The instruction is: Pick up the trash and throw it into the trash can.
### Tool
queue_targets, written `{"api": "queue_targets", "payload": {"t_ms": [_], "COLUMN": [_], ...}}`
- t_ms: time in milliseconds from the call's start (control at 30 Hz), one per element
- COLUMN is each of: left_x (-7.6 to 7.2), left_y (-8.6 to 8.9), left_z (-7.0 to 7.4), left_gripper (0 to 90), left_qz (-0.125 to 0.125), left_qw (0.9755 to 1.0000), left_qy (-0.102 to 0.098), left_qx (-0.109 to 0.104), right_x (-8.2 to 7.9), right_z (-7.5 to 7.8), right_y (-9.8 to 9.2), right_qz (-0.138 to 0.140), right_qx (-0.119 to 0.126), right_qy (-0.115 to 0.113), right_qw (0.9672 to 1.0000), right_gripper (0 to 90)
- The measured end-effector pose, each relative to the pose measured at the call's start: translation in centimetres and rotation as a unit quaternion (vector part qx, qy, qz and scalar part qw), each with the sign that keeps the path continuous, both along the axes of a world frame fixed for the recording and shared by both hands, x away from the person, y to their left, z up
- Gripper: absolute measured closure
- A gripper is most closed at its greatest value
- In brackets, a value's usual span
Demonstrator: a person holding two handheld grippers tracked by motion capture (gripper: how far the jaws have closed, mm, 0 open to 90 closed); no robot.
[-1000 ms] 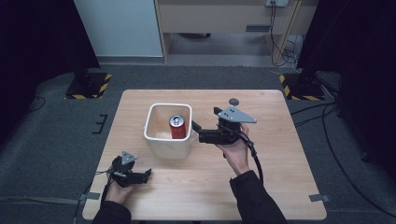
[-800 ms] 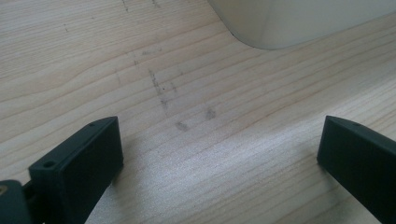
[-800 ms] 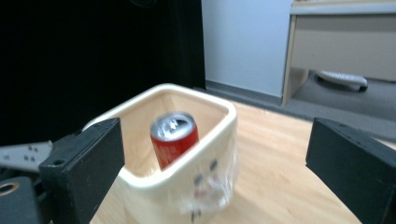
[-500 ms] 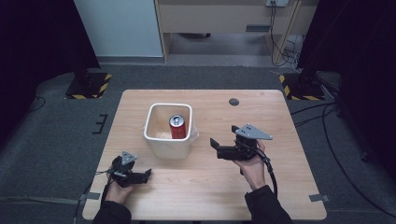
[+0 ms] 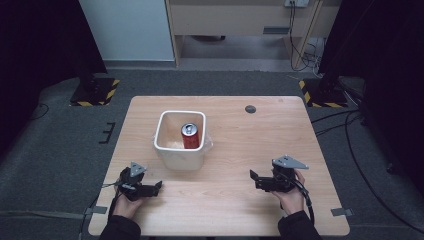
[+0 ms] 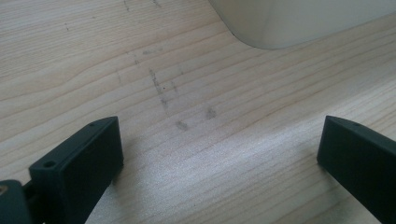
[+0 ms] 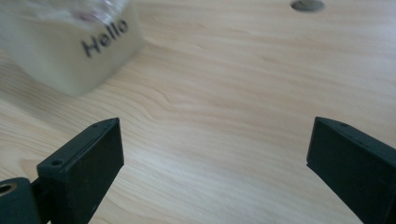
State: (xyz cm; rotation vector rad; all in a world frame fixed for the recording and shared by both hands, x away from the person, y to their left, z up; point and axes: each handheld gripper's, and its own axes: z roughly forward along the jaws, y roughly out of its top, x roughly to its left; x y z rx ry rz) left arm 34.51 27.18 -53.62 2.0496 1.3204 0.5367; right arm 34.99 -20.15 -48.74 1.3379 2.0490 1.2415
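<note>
Both grippers parked low on table [image 5: 235,150], jaws spread, nothing between. Right gripper [image 5: 256,179] withdrawn from bin [image 5: 172,152]; left gripper [image 5: 156,187] unmoved. Can [image 5: 190,136] seated upright in bin, ahead of jaws. Placement judged complete.

This looks like a lab or test room set up for recording. A plain wooden tabletop [image 5: 235,150] stands alone on grey carpet [image 5: 60,150], with black curtains [image 5: 35,40] hung on both sides. Stand feet marked with yellow-and-black hazard tape [image 5: 95,92] sit at the far corners. Cables [image 5: 350,130] trail across the floor, taped down in places, and a light wooden desk [image 5: 240,20] stands against the back wall.
</note>
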Motion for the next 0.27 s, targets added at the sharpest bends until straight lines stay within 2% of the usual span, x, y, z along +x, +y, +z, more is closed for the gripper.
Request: {"api": "queue_targets", "payload": {"t_ms": [67,100,200,267], "left_x": [0.0,0.0,0.0,0.0], "left_y": [0.0,0.0,0.0,0.0], "left_z": [0.0,0.0,0.0,0.0], "left_gripper": [0.0,0.0,0.0,0.0], "left_qz": [0.0,0.0,0.0,0.0], "left_qw": [1.0,1.0,1.0,1.0], "left_qy": [0.0,0.0,0.0,0.0], "left_qx": [0.0,0.0,0.0,0.0], "right_x": [0.0,-0.2,-0.3,-0.4], "right_z": [-0.4,-0.9,-1.3,-2.1], "right_y": [-0.4,-1.3,-2.1,-3.1], "right_qz": [-0.009,-0.019,-0.033,-0.05], "right_qx": [0.001,0.004,-0.005,-0.013], "right_qy": [0.007,0.018,0.022,0.035], "right_qw": [0.9999,0.9996,0.9992,0.9981], "right_gripper": [4.1,4.1,4.1,4.0]}}
